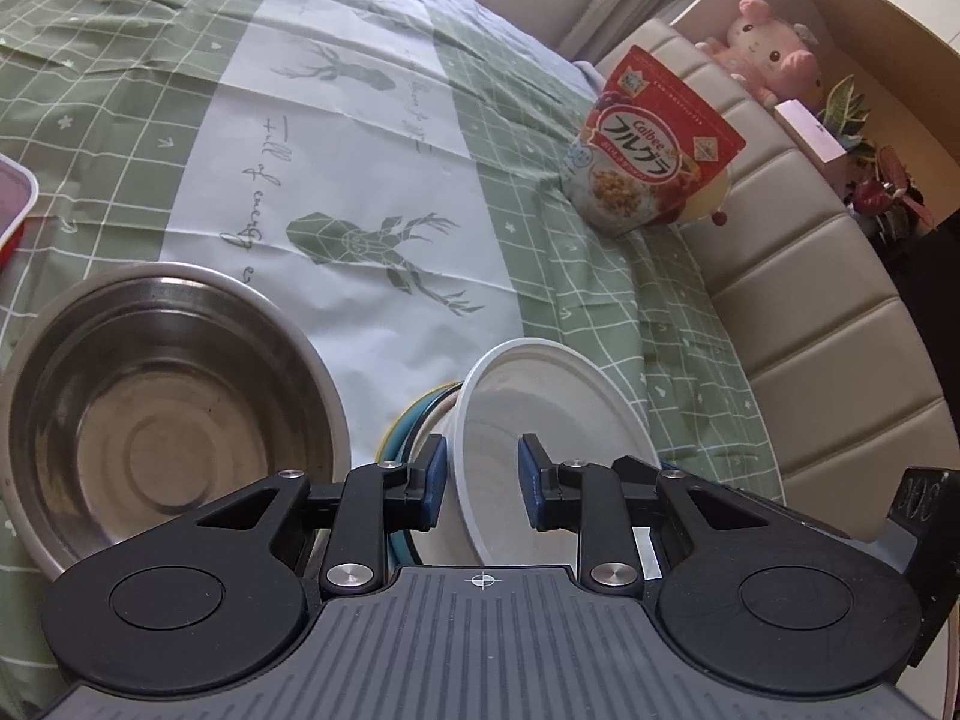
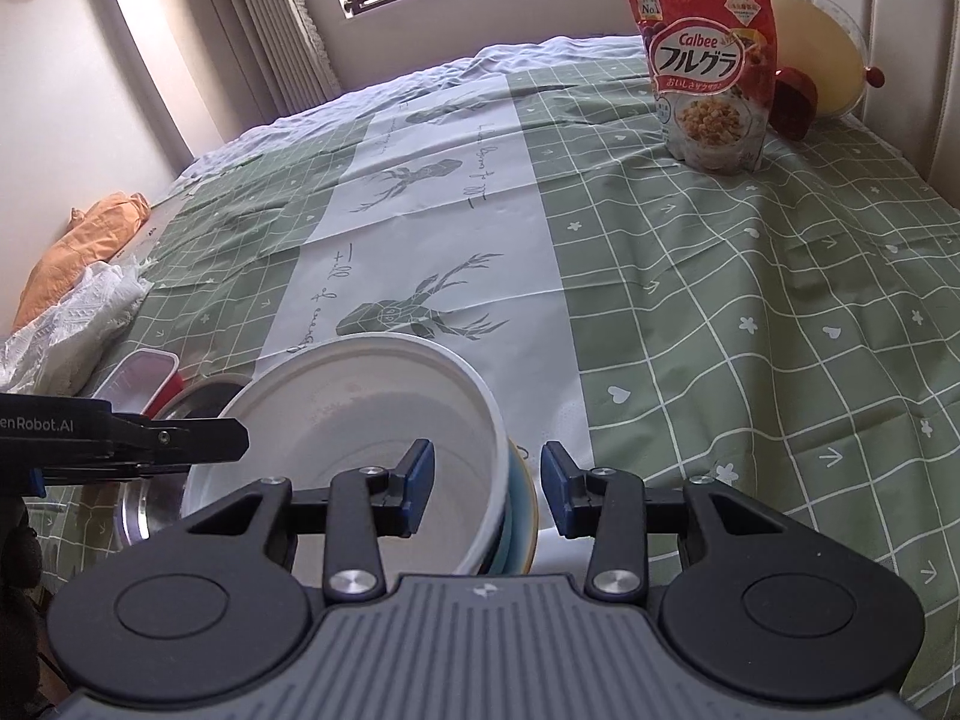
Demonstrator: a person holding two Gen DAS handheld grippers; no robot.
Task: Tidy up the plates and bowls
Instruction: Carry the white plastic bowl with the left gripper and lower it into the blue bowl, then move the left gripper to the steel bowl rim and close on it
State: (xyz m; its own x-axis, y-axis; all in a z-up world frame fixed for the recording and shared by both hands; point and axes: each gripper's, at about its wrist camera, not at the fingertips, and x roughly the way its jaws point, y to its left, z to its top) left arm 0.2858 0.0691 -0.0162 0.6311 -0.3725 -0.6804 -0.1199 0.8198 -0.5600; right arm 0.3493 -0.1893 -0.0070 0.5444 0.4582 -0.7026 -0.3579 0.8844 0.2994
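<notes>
A white bowl point(image 1: 540, 420) sits tilted in a stack on a blue and yellow bowl point(image 1: 414, 420). My left gripper point(image 1: 482, 480) is open, its fingers astride the white bowl's near-left rim. A steel bowl point(image 1: 162, 414) stands to the left. In the right wrist view the white bowl point(image 2: 360, 414) rests in the blue and yellow bowl point(image 2: 519, 510). My right gripper point(image 2: 486, 489) is open, its fingers astride the right rims of both bowls. The left gripper's body point(image 2: 120, 438) shows at the left, above the steel bowl point(image 2: 150, 498).
A red Calbee cereal bag point(image 1: 648, 144) stands at the far right of the green checked cloth point(image 1: 540, 228); it also shows in the right wrist view point(image 2: 708, 66) with a yellow plate point(image 2: 822, 54) behind it. A red-lidded box point(image 2: 144, 384) lies left. A padded headboard point(image 1: 810, 312) runs along the right.
</notes>
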